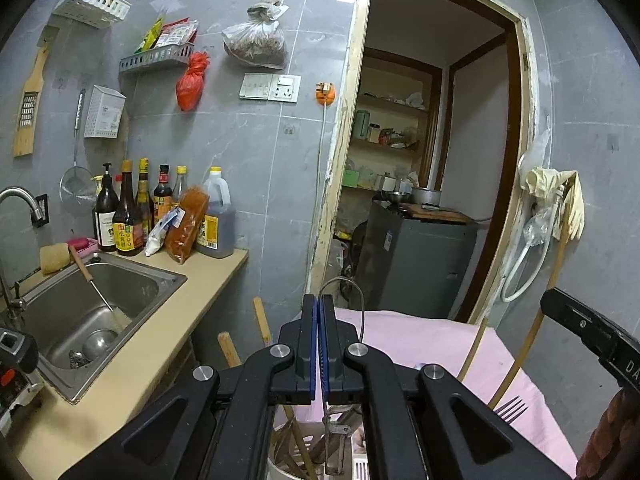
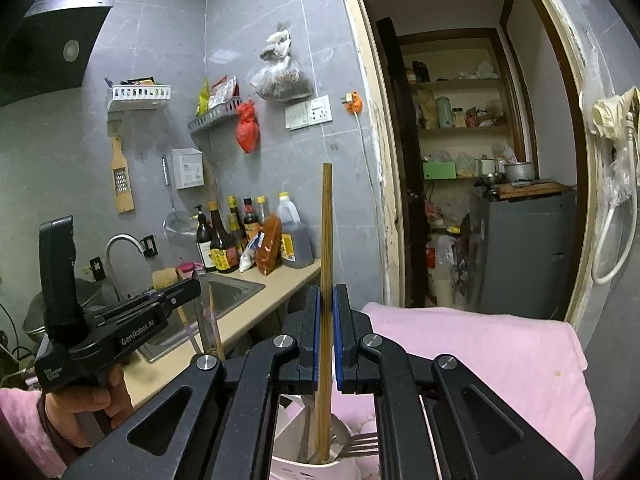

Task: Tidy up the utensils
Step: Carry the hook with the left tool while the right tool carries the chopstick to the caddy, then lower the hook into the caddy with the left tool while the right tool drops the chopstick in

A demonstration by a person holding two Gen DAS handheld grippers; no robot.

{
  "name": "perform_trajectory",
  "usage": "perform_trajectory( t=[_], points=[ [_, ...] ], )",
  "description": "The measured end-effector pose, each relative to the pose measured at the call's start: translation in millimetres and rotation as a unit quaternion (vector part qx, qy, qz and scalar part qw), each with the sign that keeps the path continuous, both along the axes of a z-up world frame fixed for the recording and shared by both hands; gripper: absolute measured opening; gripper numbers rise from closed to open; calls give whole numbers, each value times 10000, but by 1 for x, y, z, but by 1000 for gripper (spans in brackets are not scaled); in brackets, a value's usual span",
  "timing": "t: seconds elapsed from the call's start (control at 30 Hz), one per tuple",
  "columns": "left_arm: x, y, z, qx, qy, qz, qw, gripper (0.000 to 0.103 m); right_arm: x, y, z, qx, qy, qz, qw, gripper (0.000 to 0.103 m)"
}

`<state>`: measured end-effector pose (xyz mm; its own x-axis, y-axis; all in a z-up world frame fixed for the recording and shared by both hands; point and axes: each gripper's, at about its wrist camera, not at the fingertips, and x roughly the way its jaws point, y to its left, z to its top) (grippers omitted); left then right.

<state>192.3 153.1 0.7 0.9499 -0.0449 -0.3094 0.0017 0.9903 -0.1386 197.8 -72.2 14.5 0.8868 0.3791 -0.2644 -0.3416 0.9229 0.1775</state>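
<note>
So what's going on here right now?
A person holds a gripper in each hand above a white utensil holder on a pink cloth. The right gripper is shut on an upright wooden stick whose lower end sits in the holder. The left gripper is shut on a thin metal utensil.

1. Beige countertop (image 1: 168,320) has a steel sink (image 1: 132,280) sunk in, sauce bottles (image 1: 128,216) lined up at the back.
2. Pink cloth (image 2: 500,356) covers the other surface, white utensil holder (image 2: 320,470) sitting on it.
</note>
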Motion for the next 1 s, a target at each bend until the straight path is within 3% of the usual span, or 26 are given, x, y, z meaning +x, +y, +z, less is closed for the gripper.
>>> perform_trajectory(
  t=[1.0],
  points=[
    [-7, -10, -34, 58, 332, 52, 9994, 2, 10, 6, -30, -137, 303, 243, 9992, 6]
  ],
)
